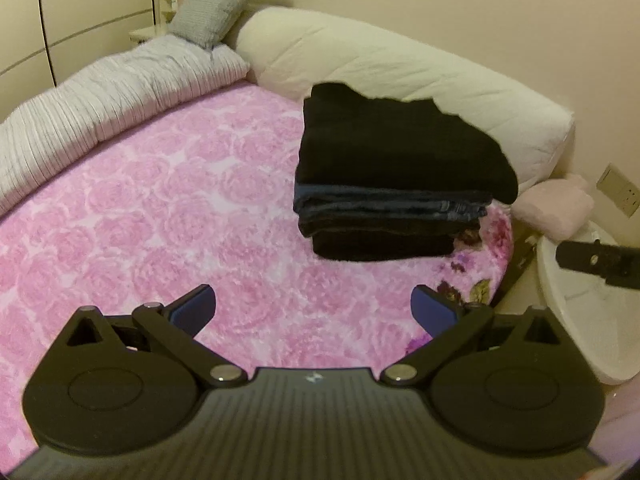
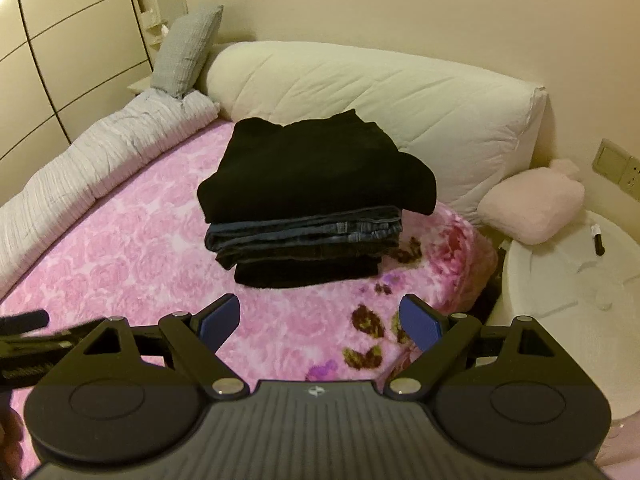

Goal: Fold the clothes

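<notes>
A stack of folded dark clothes (image 1: 396, 172) lies on the pink floral bed cover (image 1: 160, 208): a black garment on top, blue jeans under it, black fabric at the bottom. It also shows in the right wrist view (image 2: 312, 200). My left gripper (image 1: 314, 312) is open and empty, above the cover in front of the stack. My right gripper (image 2: 320, 322) is open and empty, also short of the stack. The right gripper's tip shows at the right edge of the left wrist view (image 1: 600, 260).
A long cream bolster (image 2: 380, 96) lies behind the stack. A grey striped quilt (image 2: 88, 172) and grey pillow (image 2: 188, 48) are at left. A pink cushion (image 2: 532, 204) and white round tub (image 2: 560, 300) with a marker (image 2: 598, 240) stand at right.
</notes>
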Action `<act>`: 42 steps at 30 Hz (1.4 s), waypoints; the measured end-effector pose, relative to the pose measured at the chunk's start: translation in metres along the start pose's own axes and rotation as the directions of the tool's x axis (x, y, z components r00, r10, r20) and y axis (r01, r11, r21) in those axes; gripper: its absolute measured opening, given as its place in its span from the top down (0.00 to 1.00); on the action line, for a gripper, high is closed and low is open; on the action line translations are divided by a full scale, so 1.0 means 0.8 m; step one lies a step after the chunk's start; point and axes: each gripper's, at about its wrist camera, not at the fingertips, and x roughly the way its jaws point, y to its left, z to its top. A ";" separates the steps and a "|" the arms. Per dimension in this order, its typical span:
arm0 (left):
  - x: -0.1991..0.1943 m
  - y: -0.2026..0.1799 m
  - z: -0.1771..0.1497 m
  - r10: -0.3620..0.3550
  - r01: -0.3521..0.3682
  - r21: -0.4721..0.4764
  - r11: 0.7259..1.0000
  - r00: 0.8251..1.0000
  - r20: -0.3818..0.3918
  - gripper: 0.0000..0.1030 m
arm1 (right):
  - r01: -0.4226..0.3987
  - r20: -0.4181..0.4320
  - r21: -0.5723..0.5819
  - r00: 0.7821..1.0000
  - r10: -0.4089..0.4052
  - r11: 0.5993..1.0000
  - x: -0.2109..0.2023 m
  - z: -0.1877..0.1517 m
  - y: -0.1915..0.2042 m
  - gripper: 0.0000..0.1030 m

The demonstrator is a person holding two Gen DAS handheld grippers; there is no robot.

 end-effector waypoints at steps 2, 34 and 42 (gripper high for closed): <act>0.020 -0.001 -0.008 -0.013 0.013 0.002 1.000 1.000 -0.006 0.01 | 0.002 0.007 0.009 1.000 -0.002 1.000 0.013 -0.005 -0.002 0.14; 0.156 0.000 -0.072 -0.046 0.043 0.085 0.995 0.998 0.032 0.01 | 0.076 0.041 0.055 0.996 -0.078 0.996 0.128 -0.088 0.005 0.14; 0.146 -0.007 -0.068 -0.050 0.044 0.104 0.994 0.997 0.058 0.00 | 0.079 0.055 0.061 0.995 -0.083 0.995 0.118 -0.084 0.005 0.14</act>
